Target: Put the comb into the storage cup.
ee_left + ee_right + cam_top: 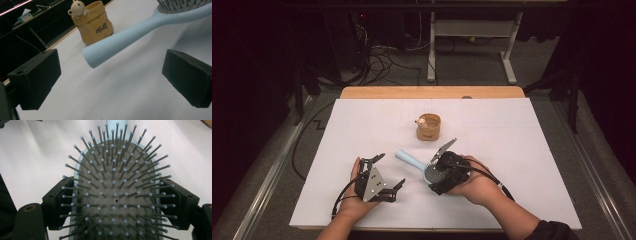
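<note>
Hairbrush (424, 167) lay at lower centre of the white tabletop (522, 150). Left of it the left tool (387, 175) rested spread and empty; the right tool (437, 176) pinched the brush's bristled head. A yellow pouch (428, 127) stood above.

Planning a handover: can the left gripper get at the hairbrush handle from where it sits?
Probably yes. The left gripper is open, and the hairbrush handle lies just ahead of it with only bare table between. The right gripper grips the brush head.

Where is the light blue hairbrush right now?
In the high view, the hairbrush lies mid-table, its head between the right gripper's jaws, handle pointing toward the yellow cup.
</note>
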A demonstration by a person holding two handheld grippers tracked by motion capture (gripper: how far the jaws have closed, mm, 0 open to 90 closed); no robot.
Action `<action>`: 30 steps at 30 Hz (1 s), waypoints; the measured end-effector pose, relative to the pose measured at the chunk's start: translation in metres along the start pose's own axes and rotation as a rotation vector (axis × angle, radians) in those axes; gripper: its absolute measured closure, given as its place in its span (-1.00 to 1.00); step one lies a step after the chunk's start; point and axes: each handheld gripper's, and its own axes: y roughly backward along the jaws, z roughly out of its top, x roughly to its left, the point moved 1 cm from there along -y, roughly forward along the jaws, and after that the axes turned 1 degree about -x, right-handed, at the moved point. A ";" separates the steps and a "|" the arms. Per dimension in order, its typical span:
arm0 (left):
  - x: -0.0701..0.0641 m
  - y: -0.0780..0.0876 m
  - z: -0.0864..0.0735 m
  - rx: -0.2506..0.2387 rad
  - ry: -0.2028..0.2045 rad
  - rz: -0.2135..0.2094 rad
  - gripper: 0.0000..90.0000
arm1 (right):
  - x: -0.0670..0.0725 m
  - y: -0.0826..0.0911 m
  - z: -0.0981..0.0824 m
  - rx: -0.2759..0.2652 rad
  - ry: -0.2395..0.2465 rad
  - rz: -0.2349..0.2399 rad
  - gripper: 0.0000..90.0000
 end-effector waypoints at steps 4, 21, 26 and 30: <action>0.000 0.000 0.000 -0.001 -0.007 0.001 -0.93 | 0.000 0.000 0.000 0.000 0.001 0.002 -0.54; -0.005 -0.002 0.001 0.008 -0.076 0.020 -0.92 | 0.001 0.001 0.004 0.002 0.007 0.015 -0.54; -0.006 -0.002 0.002 0.010 -0.088 0.026 -0.92 | 0.003 -0.001 0.006 0.007 0.014 0.015 -0.54; -0.006 -0.002 0.002 0.017 -0.104 0.027 -0.92 | 0.002 -0.002 0.008 0.006 0.020 0.015 -0.54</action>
